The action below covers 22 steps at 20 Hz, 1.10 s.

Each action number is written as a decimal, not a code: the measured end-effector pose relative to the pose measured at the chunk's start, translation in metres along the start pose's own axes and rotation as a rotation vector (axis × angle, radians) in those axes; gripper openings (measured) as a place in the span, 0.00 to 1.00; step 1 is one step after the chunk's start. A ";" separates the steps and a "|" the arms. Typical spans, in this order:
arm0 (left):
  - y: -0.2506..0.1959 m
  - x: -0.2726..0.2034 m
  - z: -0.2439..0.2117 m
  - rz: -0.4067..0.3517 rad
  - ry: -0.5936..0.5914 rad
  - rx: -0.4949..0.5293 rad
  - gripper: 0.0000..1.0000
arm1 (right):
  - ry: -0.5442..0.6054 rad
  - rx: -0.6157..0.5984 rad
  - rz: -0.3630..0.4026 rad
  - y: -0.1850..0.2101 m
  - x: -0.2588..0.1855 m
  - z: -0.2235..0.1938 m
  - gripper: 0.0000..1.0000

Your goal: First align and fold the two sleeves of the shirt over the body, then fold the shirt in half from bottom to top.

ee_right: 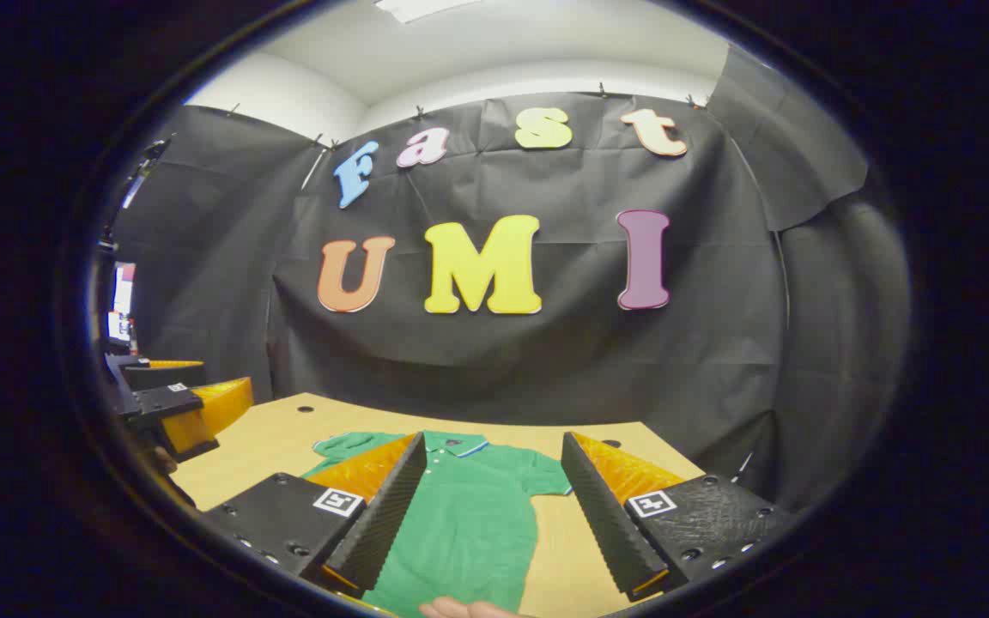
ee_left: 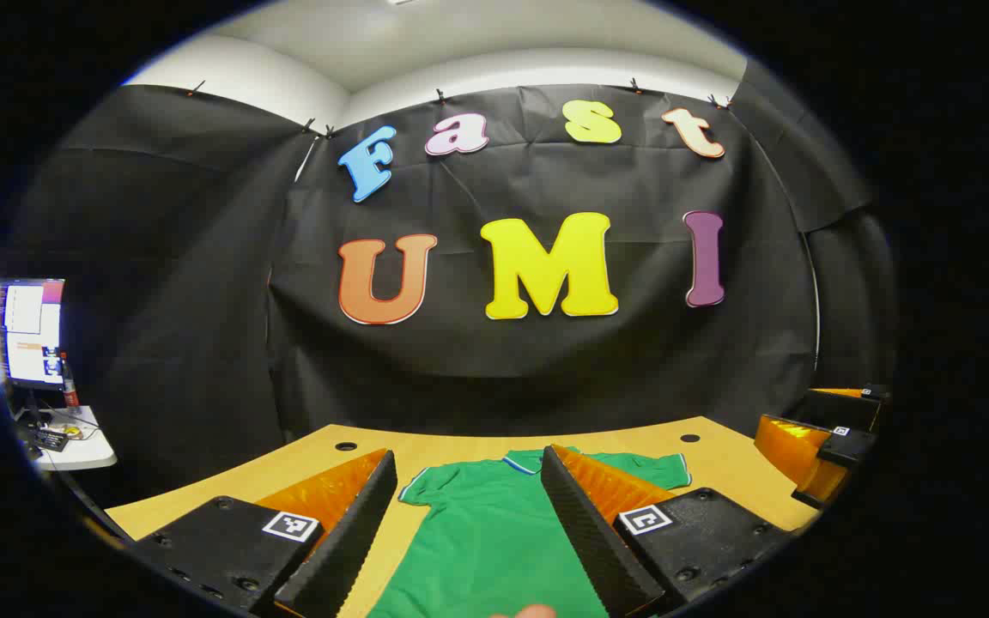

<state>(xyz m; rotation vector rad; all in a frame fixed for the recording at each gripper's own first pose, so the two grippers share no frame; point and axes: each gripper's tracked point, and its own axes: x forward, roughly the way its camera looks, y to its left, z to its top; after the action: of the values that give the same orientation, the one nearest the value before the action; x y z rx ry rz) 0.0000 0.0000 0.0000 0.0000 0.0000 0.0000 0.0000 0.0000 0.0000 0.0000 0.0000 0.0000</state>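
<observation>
The green shirt (ee_left: 494,532) is lying flat on the wooden table (ee_left: 718,468), low in the frame's middle, sleeves spread. I am holding my left gripper (ee_left: 469,524) and right gripper (ee_right: 494,506) wide above it, gripping nothing.

1. The left gripper view looks forward from above the near edge of the surface (ee_left: 460,446), toward the booth's back wall.
2. The right gripper view faces the same way, set farther right.
3. Both share the green shirt (ee_left: 494,532) (ee_right: 469,515), lying close below, and the wall.
</observation>
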 end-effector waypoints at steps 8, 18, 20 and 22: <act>0.018 0.003 -0.008 0.047 0.023 0.012 1.00 | -0.037 -0.065 -0.010 0.008 -0.009 0.008 0.95; 0.001 0.004 -0.014 0.031 0.035 0.050 1.00 | -0.015 -0.083 -0.060 -0.022 -0.011 0.001 0.96; -0.002 0.004 -0.015 0.029 0.039 0.052 1.00 | -0.010 -0.083 -0.076 -0.029 -0.005 -0.001 0.96; -0.005 0.006 -0.017 0.024 0.042 0.056 1.00 | -0.001 -0.079 -0.091 -0.038 0.006 -0.004 0.95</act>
<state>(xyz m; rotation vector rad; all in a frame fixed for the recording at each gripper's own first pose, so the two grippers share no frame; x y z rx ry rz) 0.0058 -0.0046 -0.0173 0.0555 0.0423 0.0238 0.0062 -0.0375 -0.0040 -0.0786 -0.0012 -0.0909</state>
